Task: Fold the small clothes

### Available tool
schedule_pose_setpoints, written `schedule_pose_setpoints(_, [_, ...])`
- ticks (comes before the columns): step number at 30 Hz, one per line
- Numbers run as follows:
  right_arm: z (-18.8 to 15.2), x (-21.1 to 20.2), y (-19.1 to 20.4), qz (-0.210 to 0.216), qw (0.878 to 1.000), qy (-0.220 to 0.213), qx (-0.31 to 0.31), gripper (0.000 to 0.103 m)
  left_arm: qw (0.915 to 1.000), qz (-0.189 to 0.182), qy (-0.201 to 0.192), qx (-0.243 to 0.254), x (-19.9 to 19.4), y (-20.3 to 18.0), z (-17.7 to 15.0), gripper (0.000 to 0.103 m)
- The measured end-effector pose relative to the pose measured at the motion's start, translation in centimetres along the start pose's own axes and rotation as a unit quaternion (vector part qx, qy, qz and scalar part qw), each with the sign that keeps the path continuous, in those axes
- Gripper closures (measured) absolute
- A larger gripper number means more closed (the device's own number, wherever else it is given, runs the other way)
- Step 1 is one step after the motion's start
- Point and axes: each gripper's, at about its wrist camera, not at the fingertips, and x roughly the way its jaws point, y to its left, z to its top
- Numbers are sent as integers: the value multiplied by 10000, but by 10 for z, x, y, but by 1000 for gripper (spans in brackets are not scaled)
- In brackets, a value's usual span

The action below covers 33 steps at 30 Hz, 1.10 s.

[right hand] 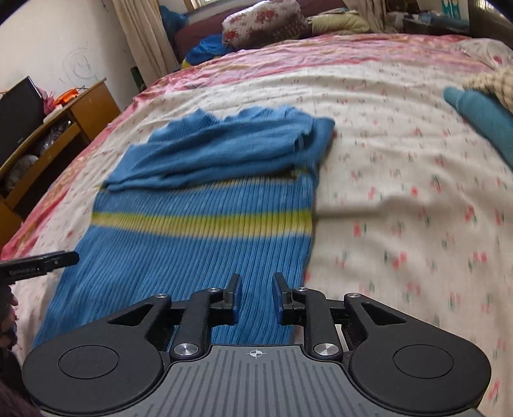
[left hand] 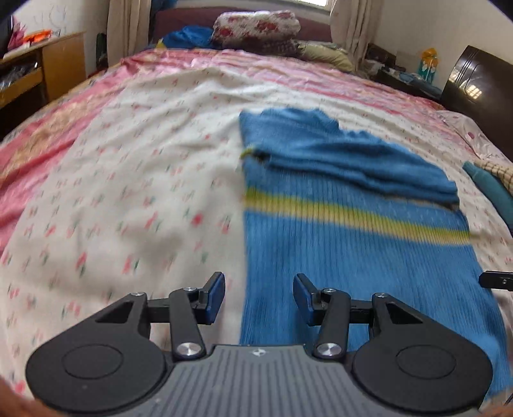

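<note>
A blue ribbed sweater (left hand: 352, 256) with a yellow stripe lies flat on the floral bedsheet (left hand: 128, 192), its sleeves (left hand: 352, 154) folded across the upper part. My left gripper (left hand: 259, 279) hovers over the sweater's lower left edge, open, with nothing between its pads. In the right wrist view the same sweater (right hand: 192, 256) lies at centre left. My right gripper (right hand: 257, 279) stands above its lower right edge, open by a narrow gap, and no cloth is pinched. A black finger of the left gripper (right hand: 38, 261) shows at the left border.
A teal garment (right hand: 481, 118) and a beige knit piece lie on the bed to the right. A wooden desk (right hand: 80, 106) stands past the bed's left side. Pillows (left hand: 256, 27) and a dark headboard (left hand: 481, 86) are at the far end.
</note>
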Motion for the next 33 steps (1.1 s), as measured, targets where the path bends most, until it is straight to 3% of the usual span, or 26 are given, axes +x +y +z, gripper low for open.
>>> schedule_pose_setpoints(11, [-57,-38,16,-160,9997,184,-93,74,9993,-168,338,61,-28,1,-41,51])
schedule_pose_setpoints(19, [-72,-46,15,-162,9990,409,108,72,9994,-186,279,-70,-33,6,-48,72])
schedule_pose_setpoints(33, [-78,-44,19,-84,9977,674,-63,72,9989,-286,352,-134,-31,7,-47,71])
